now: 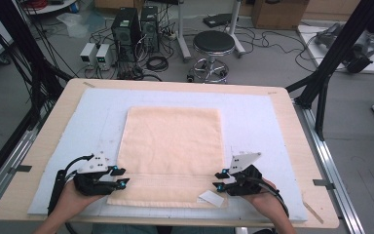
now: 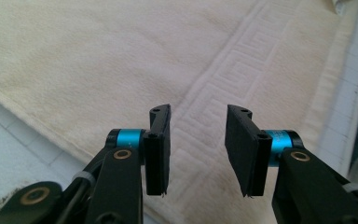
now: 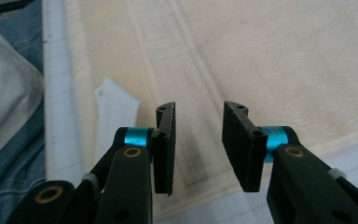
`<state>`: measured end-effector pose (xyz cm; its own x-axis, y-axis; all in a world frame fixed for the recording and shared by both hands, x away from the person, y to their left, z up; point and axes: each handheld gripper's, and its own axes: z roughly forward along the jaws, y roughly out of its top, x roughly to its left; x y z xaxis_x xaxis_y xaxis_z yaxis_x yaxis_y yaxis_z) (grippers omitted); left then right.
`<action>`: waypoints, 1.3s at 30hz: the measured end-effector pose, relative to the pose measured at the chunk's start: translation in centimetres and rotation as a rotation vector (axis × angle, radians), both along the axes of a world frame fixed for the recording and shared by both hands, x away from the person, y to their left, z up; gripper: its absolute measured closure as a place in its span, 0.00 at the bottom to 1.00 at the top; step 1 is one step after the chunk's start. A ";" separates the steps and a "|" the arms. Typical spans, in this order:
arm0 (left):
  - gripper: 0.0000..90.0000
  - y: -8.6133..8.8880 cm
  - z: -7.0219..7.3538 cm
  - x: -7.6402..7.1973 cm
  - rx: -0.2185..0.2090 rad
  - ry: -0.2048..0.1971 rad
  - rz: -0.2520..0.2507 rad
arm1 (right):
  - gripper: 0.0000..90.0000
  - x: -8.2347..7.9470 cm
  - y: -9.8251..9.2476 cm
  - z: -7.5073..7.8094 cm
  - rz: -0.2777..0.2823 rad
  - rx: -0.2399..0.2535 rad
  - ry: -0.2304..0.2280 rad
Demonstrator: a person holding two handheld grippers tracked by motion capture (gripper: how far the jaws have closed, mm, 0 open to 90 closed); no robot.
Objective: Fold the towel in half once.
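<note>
High view: the peach towel (image 1: 170,151) lies flat on the white mat (image 1: 253,122), centred. The left gripper (image 1: 119,177) and right gripper (image 1: 220,180) flank its near corners, jaws parted with nothing between them, probably poised to pinch the hem for folding.

A cream terry towel (image 1: 171,146) of soft, matt cloth, nubbly in texture, with a flatter woven border band showing a raised geometric key pattern. A smooth white label (image 1: 211,198), paper or fabric, lies on its near edge. Under it is a pale blue-white mat (image 1: 253,112), matt, finely gridded and slightly foamy. The worktop (image 1: 292,126) is light wood with a smooth, dull finish. The left gripper (image 2: 198,149) and right gripper (image 3: 198,147) are matt black plastic, with rough-edged black pads, glossy anodised blue metal collars and brass-coloured rivets.
</note>
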<state>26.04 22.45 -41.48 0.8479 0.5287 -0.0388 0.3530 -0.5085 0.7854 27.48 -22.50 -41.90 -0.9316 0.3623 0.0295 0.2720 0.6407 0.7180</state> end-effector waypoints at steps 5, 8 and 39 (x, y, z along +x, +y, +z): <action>0.61 -0.6 0.2 1.3 -0.014 0.001 0.016 | 0.64 1.4 0.1 0.1 -0.057 0.030 -0.011; 0.58 -0.8 0.3 2.1 -0.029 0.003 0.036 | 0.61 2.3 0.2 0.2 -0.093 0.030 -0.020; 0.41 -0.4 -1.1 5.8 -0.016 -0.013 0.167 | 0.42 6.4 0.7 -1.0 -0.240 0.004 -0.047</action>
